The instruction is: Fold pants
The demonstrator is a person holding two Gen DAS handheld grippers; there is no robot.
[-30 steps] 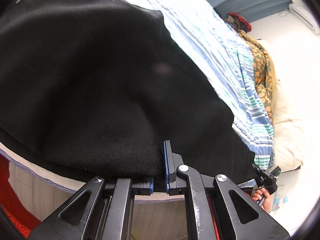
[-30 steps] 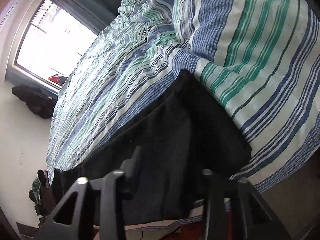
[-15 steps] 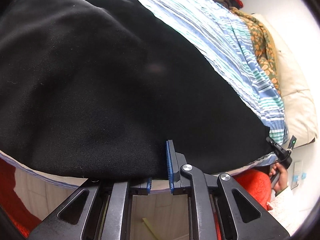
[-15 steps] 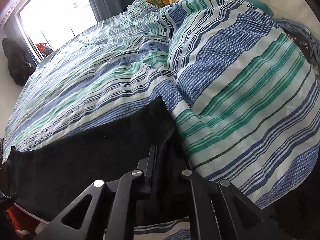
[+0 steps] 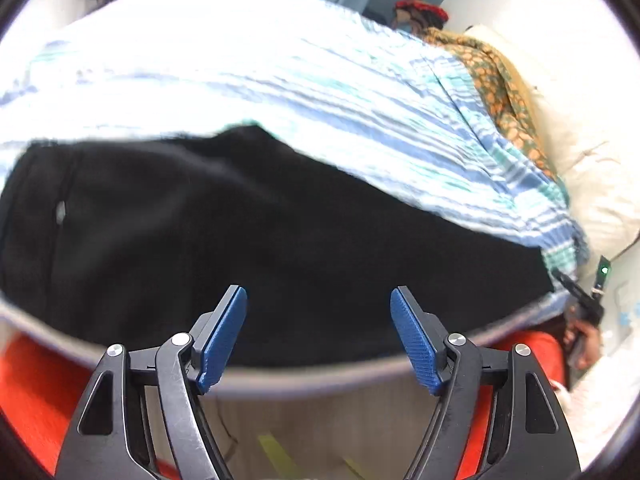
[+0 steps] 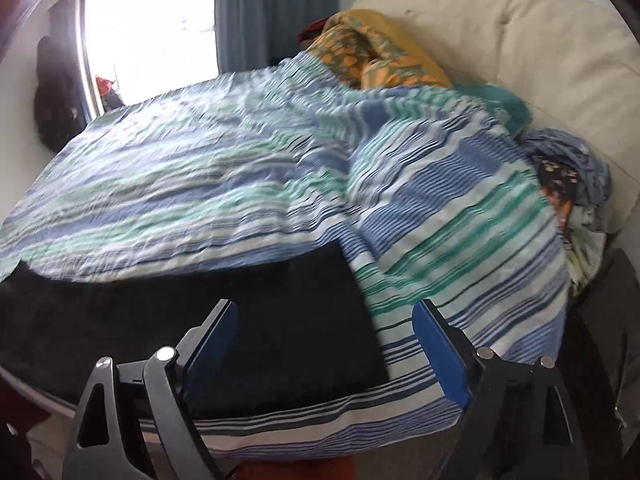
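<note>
The black pants [image 5: 240, 232] lie flat along the near edge of the striped bed cover [image 5: 320, 92]. In the right wrist view the same black pants [image 6: 200, 312] end at a straight edge against the stripes. My left gripper [image 5: 318, 300] hovers above the pants' near edge, its jaws opening, blue pads wide apart and nothing pressed between them. My right gripper [image 6: 324, 312] hangs over the pants' right end, its jaws also opening, with the cloth below and free of the pads. The other gripper with a hand [image 5: 584, 312] shows at the far right of the left wrist view.
A striped bed cover [image 6: 240, 168] fills the bed. Orange patterned pillows [image 6: 372, 52] and a cream headboard [image 6: 540, 48] stand at the back right, with crumpled clothes [image 6: 568, 168] beside them. A window [image 6: 148, 32] and blue curtain [image 6: 276, 8] are behind. Red floor covering [image 5: 32, 392] lies below the bed edge.
Both grippers have let go of the black pants and their jaws have gone from shut to wide apart. Both have risen and rolled, so the bed looks more level now.
</note>
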